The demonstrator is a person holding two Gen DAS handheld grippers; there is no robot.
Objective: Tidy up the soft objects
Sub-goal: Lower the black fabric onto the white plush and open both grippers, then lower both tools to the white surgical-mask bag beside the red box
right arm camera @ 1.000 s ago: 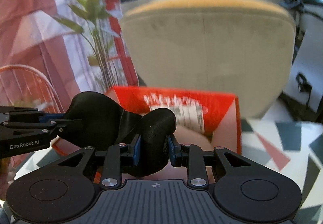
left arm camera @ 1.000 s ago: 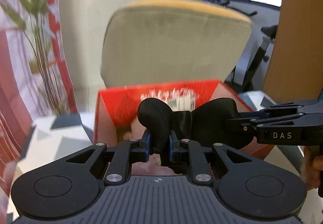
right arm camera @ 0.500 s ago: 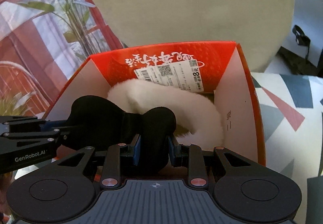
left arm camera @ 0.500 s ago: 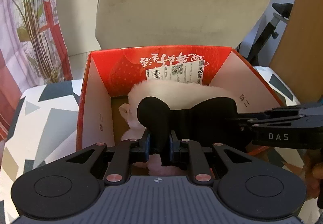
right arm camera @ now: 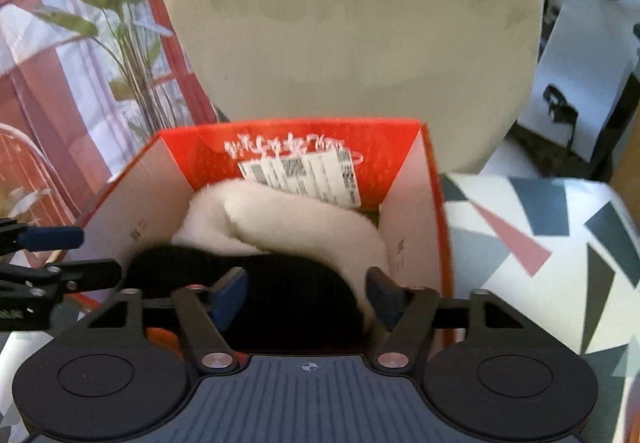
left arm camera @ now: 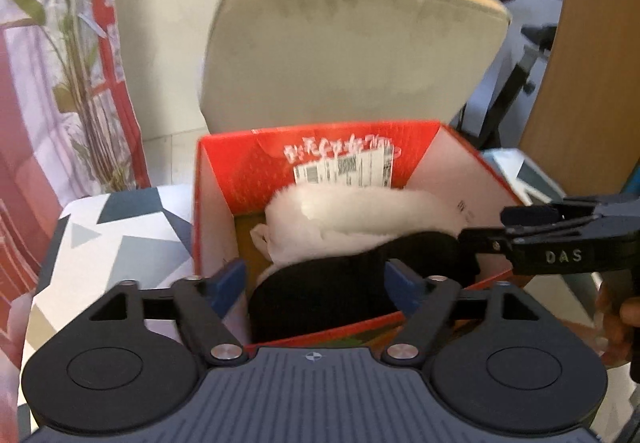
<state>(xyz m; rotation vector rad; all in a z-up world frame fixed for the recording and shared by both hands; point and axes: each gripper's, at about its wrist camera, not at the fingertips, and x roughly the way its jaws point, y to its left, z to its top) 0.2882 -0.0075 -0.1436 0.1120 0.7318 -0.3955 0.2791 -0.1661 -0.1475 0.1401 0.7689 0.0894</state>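
A black soft object lies in the red cardboard box, in front of a white fluffy item. My left gripper hangs over the box's near edge; its jaws are opening, the blue pads apart from the black object below them. My right gripper is likewise opening above the black object, its pads clear of it. In the left wrist view the right gripper reaches in from the right. The left gripper's fingertips show at the left edge of the right wrist view.
The box stands on a surface with a grey, white and pink geometric pattern. A beige chair back rises right behind the box. A plant and red-and-white curtain stand at left. A wooden panel is at right.
Both grippers held the black object shut above the box, lowered it in, and have now spread their jaws. The black object has dropped into the box in front of the white item.
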